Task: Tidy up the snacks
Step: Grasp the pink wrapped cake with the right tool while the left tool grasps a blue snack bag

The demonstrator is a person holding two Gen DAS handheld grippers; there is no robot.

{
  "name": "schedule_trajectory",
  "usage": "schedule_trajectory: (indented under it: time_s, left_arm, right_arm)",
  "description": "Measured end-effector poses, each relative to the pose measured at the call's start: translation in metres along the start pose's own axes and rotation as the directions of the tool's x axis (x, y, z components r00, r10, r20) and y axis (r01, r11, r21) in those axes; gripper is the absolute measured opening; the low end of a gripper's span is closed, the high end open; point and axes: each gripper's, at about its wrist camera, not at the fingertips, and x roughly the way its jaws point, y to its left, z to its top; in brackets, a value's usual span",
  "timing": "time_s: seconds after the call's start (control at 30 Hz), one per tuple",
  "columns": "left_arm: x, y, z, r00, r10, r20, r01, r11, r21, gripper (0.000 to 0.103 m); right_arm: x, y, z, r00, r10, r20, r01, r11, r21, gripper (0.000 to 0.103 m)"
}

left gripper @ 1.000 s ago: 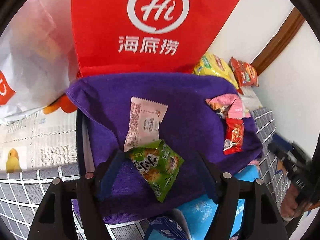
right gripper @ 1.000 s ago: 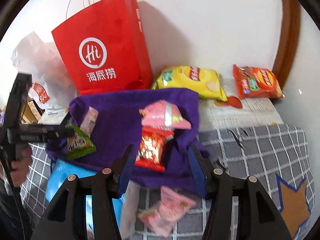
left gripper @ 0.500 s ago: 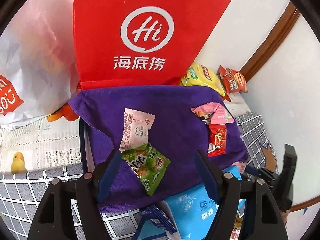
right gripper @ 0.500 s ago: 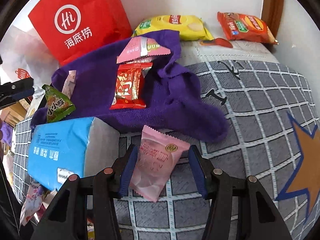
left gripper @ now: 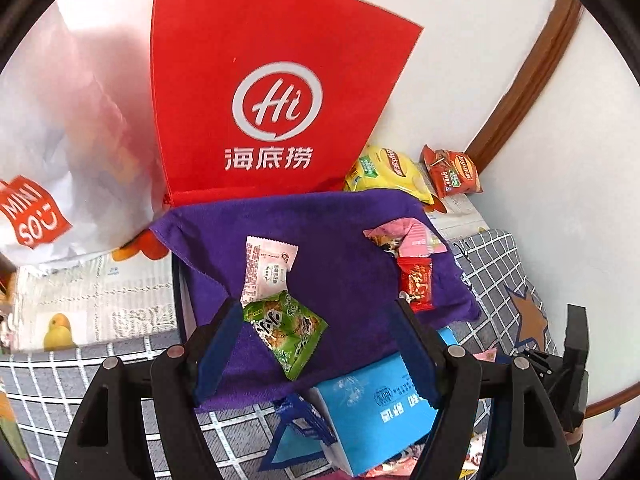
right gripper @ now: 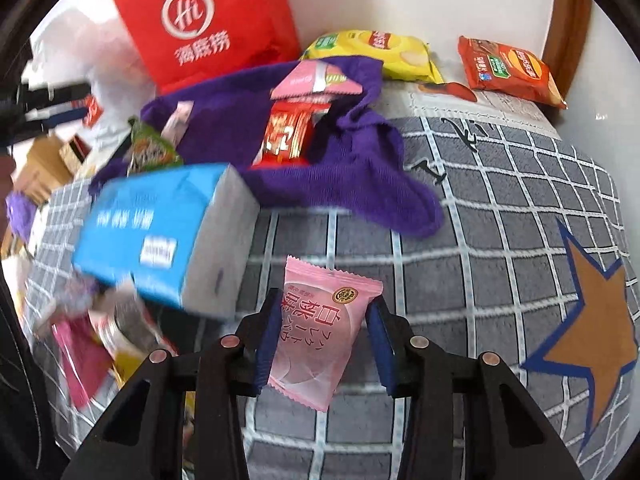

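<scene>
A purple cloth (left gripper: 340,240) lies on the checked bed and carries a green snack packet (left gripper: 286,332), a white packet (left gripper: 266,272), a pink packet (left gripper: 416,236) and a red packet (left gripper: 416,284). My left gripper (left gripper: 316,348) is open and hovers over the green packet without touching it. In the right wrist view, my right gripper (right gripper: 322,328) is open with its jaws on either side of a pink snack packet (right gripper: 320,328) that lies on the grey checked sheet (right gripper: 480,220). The cloth (right gripper: 360,152) lies beyond it.
A red Hi bag (left gripper: 272,112) stands behind the cloth, with a white Miniso bag (left gripper: 52,160) to its left. A yellow chip bag (right gripper: 376,52) and an orange chip bag (right gripper: 508,68) lie by the wall. A blue tissue box (right gripper: 160,228) sits left of my right gripper.
My right gripper has moved down and forward, and its jaws have narrowed around the pink packet. My left gripper has pulled back a little from the cloth.
</scene>
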Motion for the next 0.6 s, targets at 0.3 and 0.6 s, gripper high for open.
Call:
schedule_trajectory:
  time_s: [0.3, 0.6]
  left_arm:
    - [-0.039, -0.002, -0.025, 0.997, 0.075, 0.025, -0.075, 0.997, 0.004, 0.074]
    - [-0.018, 0.019, -0.071, 0.998, 0.018, -0.055, -0.024, 0.993, -0.119, 0.074]
  right_arm:
    - [-0.012, 0.0, -0.02, 0.999, 0.0, 0.036, -0.003, 0.997, 0.079, 0.07]
    - [0.004, 0.011, -0.028, 0.996, -0.063, 0.07, 0.055, 0.992, 0.11, 0.046]
